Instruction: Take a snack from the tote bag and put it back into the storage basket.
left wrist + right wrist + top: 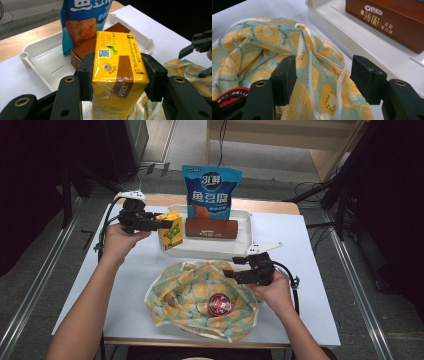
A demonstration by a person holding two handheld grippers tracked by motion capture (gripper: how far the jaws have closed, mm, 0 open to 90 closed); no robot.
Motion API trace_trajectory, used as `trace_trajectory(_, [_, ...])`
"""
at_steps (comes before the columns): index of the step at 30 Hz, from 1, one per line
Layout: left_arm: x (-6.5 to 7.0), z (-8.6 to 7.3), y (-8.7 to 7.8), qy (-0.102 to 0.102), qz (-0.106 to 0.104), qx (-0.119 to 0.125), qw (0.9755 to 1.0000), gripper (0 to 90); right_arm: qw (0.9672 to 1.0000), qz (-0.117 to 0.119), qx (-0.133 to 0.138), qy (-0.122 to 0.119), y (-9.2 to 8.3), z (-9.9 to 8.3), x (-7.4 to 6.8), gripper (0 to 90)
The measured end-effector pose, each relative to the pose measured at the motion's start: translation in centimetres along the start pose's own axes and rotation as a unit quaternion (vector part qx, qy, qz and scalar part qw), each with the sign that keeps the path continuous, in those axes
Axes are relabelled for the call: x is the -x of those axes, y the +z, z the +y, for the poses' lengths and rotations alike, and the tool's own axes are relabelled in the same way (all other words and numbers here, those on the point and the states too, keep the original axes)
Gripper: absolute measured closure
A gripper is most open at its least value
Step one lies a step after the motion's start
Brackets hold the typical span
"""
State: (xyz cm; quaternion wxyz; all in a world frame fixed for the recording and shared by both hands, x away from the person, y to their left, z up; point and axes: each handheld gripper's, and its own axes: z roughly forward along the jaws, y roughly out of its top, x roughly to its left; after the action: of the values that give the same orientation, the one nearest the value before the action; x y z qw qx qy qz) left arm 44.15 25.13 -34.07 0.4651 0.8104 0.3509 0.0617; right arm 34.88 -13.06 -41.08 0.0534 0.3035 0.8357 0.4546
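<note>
High view: left gripper (159, 223) clamped on a yellow drink carton (171, 231), a glossy rectangular pack, upright at the left end of the white plastic tray (245, 227). Left gripper view confirms it: both pads press the carton's side faces (QR code and foil straw hole face the camera). Carton sits at the tray's left rim, just beside the brown Oreo box (211, 228), a matte cardboard slab lying flat in the tray. Behind it a blue snack pouch (211, 191) stands upright at the tray's back edge, crinkly film.

Right gripper (231, 267) stands with its jaws apart over the fabric bag (185, 292), nothing pinched. Right gripper view: soft crumpled cloth, teal with orange-slice print, white piping running between the jaws. Bag lies near the tabletop's front edge, with a round red-and-black badge (218, 304) on it.

Tabletop (310, 270) is flat, smooth white with a wood strip along the back edge. Grey floor around it, cables and dark stands at the sides.
</note>
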Motion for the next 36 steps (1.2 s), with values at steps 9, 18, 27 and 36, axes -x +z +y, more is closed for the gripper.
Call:
trace_trajectory(9, [-0.7,-0.2,1.6,-0.002,0.006,-0.006,1.0000,51.6,1.0000,-0.003,0.000,0.002,-0.1,-0.2,0.0,38.2])
trace_trajectory(18, [-1.4,-0.3,2.8,-0.006,0.009,-0.006,0.9999,51.6,0.9999,-0.009,0.000,0.006,-0.4,-0.7,-0.1,38.2])
trace_trajectory(27, [-2.0,0.1,4.1,-0.001,0.009,-0.010,0.9999,51.5,0.9998,-0.018,0.002,0.014,-1.0,-1.2,-0.2,38.2])
trace_trajectory(36, [-2.7,-0.3,4.9,0.001,0.016,-0.012,0.9998,51.5,0.9995,-0.025,0.004,0.018,-1.4,-1.6,-0.2,38.2])
